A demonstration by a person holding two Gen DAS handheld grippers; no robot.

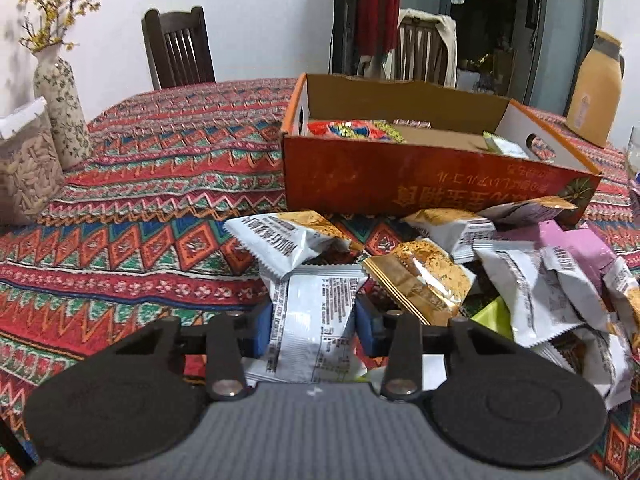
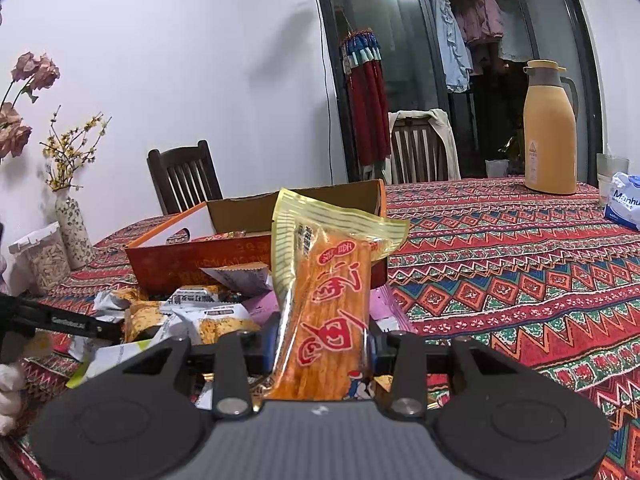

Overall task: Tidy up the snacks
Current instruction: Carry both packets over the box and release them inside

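An open orange cardboard box (image 1: 400, 184) stands on the patterned tablecloth and holds a few packets at its far left and right. In front of it lies a loose pile of snack packets (image 1: 520, 280), white, gold and purple. My left gripper (image 1: 314, 330) is down at the pile's left end, its blue pads pressed against both sides of a white snack packet (image 1: 316, 312) with printed text. In the right wrist view my right gripper (image 2: 322, 344) is shut on a long orange packet of spicy strips (image 2: 332, 280), held upright above the pile, near the box (image 2: 192, 268).
A flowered vase (image 1: 60, 100) and a jar of seeds (image 1: 24, 168) stand at the table's left edge. A yellow thermos (image 2: 550, 132), a glass (image 2: 610, 172) and a tissue pack (image 2: 624, 200) are at the far right. Two wooden chairs (image 2: 184, 176) stand behind the table.
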